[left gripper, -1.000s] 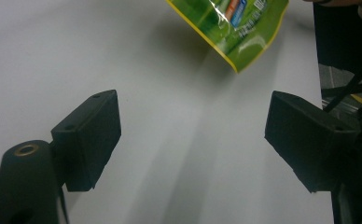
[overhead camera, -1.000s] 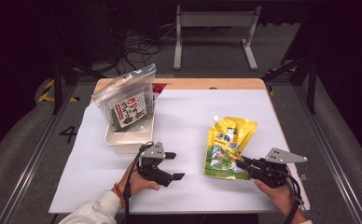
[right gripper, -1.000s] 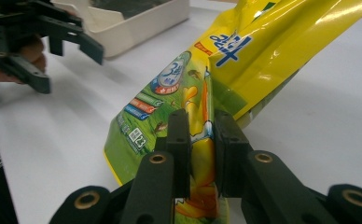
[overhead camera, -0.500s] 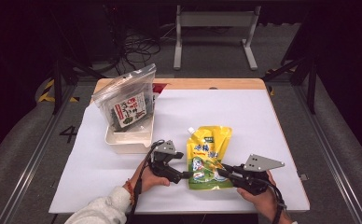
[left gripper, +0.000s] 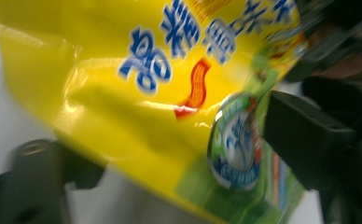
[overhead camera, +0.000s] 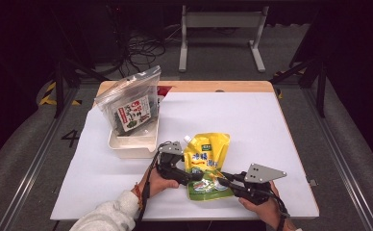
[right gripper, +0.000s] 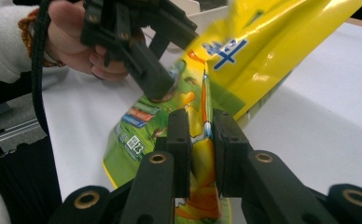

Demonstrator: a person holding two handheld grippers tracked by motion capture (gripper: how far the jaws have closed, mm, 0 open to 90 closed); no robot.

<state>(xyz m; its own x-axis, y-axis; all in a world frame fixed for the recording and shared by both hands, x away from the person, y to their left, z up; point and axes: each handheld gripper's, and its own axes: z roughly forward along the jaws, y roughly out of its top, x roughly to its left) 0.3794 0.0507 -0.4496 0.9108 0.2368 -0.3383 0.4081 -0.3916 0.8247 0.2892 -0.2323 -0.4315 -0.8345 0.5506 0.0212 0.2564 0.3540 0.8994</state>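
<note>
Yellow and green, the glossy plastic spout pouch (overhead camera: 205,166) lies near the front edge of the white table (overhead camera: 252,125), between the two hands. The right gripper (overhead camera: 227,181) has its black jaws pinched narrow on a fold of the pouch's green lower end, clear in the right gripper view (right gripper: 201,135). The left gripper (overhead camera: 194,176) reaches in from the other side; its jaws stand wide with the pouch (left gripper: 170,93) between them, one jaw over the printed face. Behind, a clear zip bag with dark contents (overhead camera: 130,106) stands in a white rectangular tub (overhead camera: 131,143).
</note>
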